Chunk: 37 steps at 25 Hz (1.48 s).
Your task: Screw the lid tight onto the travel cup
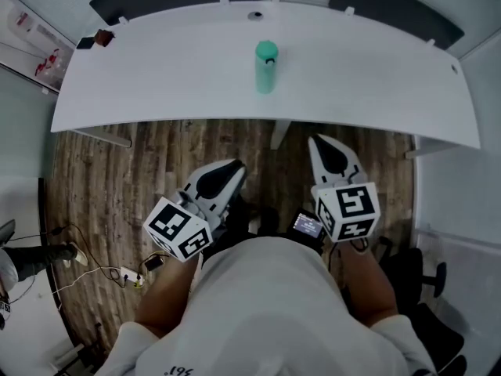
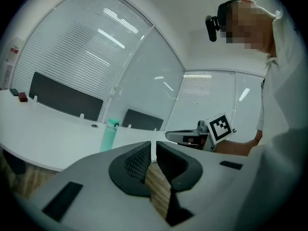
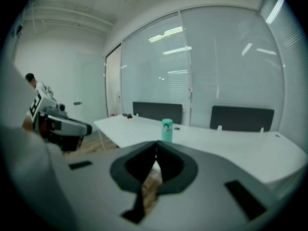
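A teal travel cup [image 1: 266,67] stands upright near the middle of the white table [image 1: 156,77], with its lid on top. The left gripper view shows the cup [image 2: 109,134] far off, and so does the right gripper view [image 3: 166,130]. Both grippers hang over the wooden floor close to the person's body, well short of the table's front edge. My left gripper [image 1: 233,169] [image 2: 153,144] has its jaws together with nothing between them. My right gripper [image 1: 317,141] [image 3: 156,144] is shut and empty too, pointing toward the table.
A small red and black object [image 1: 98,37] lies at the table's far left corner. A cable grommet [image 1: 255,15] sits at the back edge. Cables and a power strip [image 1: 117,272] lie on the floor at left. A chair base [image 1: 430,280] stands at right.
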Available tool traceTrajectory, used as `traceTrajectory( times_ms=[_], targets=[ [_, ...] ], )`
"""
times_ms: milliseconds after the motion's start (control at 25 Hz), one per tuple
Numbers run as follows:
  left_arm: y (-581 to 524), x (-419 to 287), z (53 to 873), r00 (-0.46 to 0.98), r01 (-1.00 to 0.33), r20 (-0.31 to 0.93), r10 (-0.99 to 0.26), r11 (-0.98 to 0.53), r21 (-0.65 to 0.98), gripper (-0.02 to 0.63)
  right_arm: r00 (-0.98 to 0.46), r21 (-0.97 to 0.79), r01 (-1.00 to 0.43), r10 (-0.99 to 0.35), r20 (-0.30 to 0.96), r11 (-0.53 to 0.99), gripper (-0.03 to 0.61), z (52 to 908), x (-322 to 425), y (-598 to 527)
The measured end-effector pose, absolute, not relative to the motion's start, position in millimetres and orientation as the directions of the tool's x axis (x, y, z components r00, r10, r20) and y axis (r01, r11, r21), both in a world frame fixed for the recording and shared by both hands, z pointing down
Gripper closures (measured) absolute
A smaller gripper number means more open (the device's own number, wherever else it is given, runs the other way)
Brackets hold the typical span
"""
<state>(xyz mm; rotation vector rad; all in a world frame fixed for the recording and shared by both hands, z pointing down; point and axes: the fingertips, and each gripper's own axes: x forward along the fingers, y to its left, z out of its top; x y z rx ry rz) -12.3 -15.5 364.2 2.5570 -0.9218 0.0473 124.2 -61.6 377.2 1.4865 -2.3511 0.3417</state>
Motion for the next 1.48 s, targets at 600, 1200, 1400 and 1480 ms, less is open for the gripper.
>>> traceTrajectory(
  times_ms=[600,1200,1400,1480],
  targets=[
    [23,-8,355,0.755,-0.645,0.168,-0.634,-0.67,0.368,0.558,-0.458,-0.008,-0.87,-0.803,0.381,0.493,0.557,362,124,-25],
    [24,-39,356,0.798,-0.596,0.174,-0.577,-0.71,0.376,0.558,-0.412,0.01,-0.893,-0.826,0.386,0.45,0.557,358,98,-18],
    [26,-61,358,0.802,-0.591,0.181,-0.57,-0.712,0.38,0.558,-0.404,0.019,-0.896,-0.83,0.385,0.444,0.557,359,77,-17],
    [26,-68,358,0.802,-0.591,0.179,-0.57,-0.712,0.378,0.558,-0.405,0.022,-0.894,-0.829,0.386,0.447,0.557,360,70,-16]
  ],
)
